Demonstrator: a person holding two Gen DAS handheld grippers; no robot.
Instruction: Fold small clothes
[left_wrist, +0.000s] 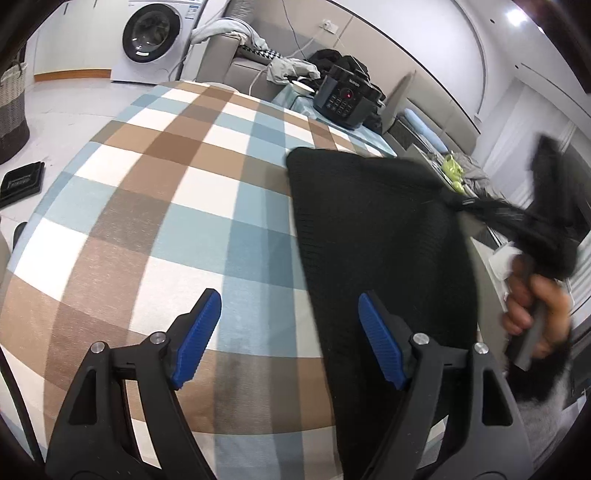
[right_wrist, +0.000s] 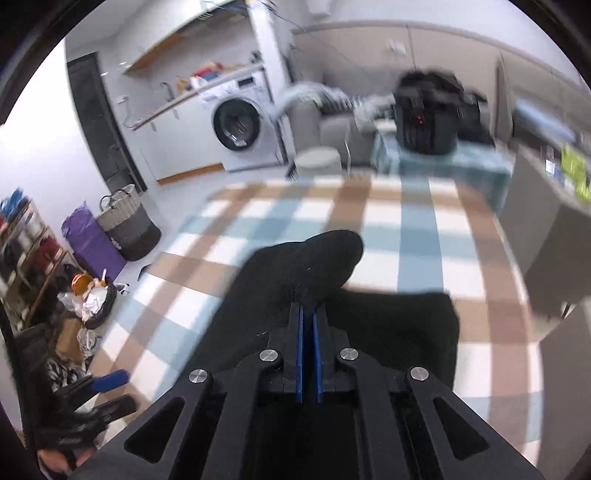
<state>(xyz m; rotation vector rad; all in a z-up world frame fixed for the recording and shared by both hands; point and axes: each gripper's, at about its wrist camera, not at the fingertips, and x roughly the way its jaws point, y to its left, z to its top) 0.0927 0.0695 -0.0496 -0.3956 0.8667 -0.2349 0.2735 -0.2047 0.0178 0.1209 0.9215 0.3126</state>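
Right gripper (right_wrist: 308, 308) pinched edge of black knit garment (left_wrist: 373, 236), lifting bunched flap off checked tablecloth (left_wrist: 155, 192), likely to fold it over; left gripper (left_wrist: 290, 332) hovered spread wide above garment's near edge, gripping nothing

A black knitted garment (left_wrist: 373, 236) lies on the right part of a checked blue, brown and white tablecloth (left_wrist: 166, 192). Behind the table, a black keypad appliance (left_wrist: 345, 98) sits right of a white washing machine (left_wrist: 155, 37).

The left gripper (left_wrist: 290, 334) hovers with jaws wide apart, while the right gripper (right_wrist: 308, 317) has its jaws pinched together.
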